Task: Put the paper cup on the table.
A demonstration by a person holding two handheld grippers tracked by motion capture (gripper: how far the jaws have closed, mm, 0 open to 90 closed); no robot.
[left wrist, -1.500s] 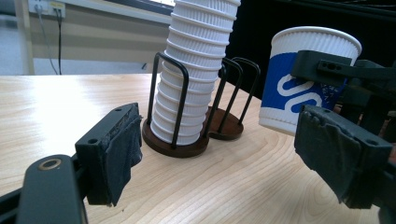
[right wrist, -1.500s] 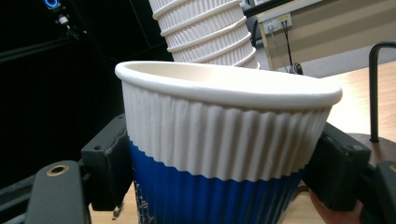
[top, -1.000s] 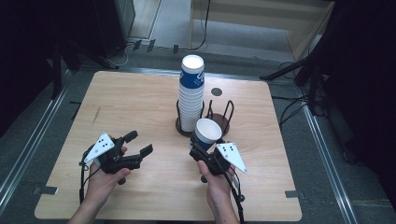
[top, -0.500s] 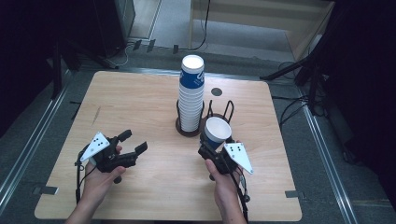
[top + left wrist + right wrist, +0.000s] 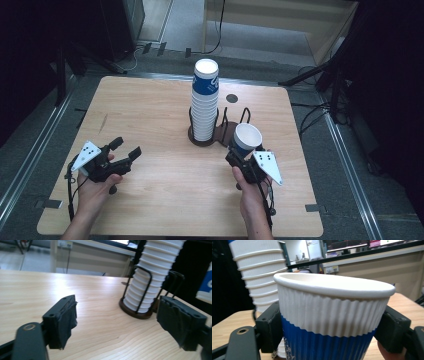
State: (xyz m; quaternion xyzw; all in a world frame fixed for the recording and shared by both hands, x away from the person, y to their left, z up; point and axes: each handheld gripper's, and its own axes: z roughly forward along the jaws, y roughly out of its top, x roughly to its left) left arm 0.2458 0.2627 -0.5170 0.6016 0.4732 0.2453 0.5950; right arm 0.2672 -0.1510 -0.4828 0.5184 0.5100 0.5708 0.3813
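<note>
High view first: the right tongs (image 5: 241, 156) are clamped on a blue-and-white paper cup (image 5: 247, 138), now carried further right of the cup stack (image 5: 204, 102) than a second ago, beside the wire holder (image 5: 226, 122). Left tongs (image 5: 125, 149) have slid back over the worktop (image 5: 165, 190).

Left gripper view: jaws apart, just been opening, nothing between.

Right gripper view: cup (image 5: 332, 322) gripped between both pads; its print can't be read.

Light wooden tabletop (image 5: 150, 110), rounded corners, pale grain. Dark wire cup holder (image 5: 206, 136) stands on it – ahead of both tongs, nearer right tongs (image 5: 239, 156). Stack of paper cups (image 5: 204, 100) sits upright in holder. Small dark round spot (image 5: 231, 98) on surface beyond holder.
</note>
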